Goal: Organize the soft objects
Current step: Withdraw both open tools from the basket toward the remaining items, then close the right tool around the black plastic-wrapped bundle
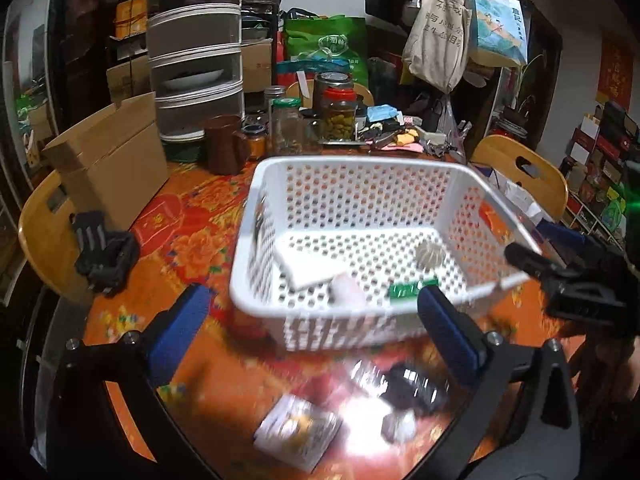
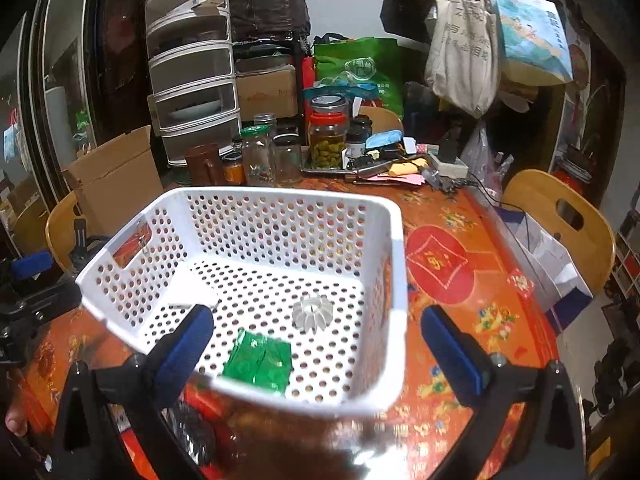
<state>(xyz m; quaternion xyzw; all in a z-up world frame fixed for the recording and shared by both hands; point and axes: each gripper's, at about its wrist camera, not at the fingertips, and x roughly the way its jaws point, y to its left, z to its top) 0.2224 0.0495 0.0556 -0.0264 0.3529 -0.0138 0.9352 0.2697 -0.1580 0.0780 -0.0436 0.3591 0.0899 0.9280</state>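
Note:
A white perforated basket (image 1: 352,168) stands on the orange flowered table; it also shows in the right wrist view (image 2: 280,196). Inside lie a green packet (image 2: 258,360), a white ribbed piece (image 2: 312,312) and a flat white pad (image 1: 308,266). My left gripper (image 1: 316,328) is open and empty, its blue pads either side of the basket's near wall. My right gripper (image 2: 316,340) is open and empty over the basket's near right corner. On the table before the basket lie a printed packet (image 1: 298,436) and a dark object (image 1: 412,390), both blurred.
Glass jars (image 1: 316,120), a brown jug (image 1: 224,144), a stack of drawers (image 1: 196,52) and a cardboard box (image 1: 108,160) crowd the table's far side. Wooden chairs (image 2: 560,216) stand at both sides. Bags (image 1: 440,32) hang behind.

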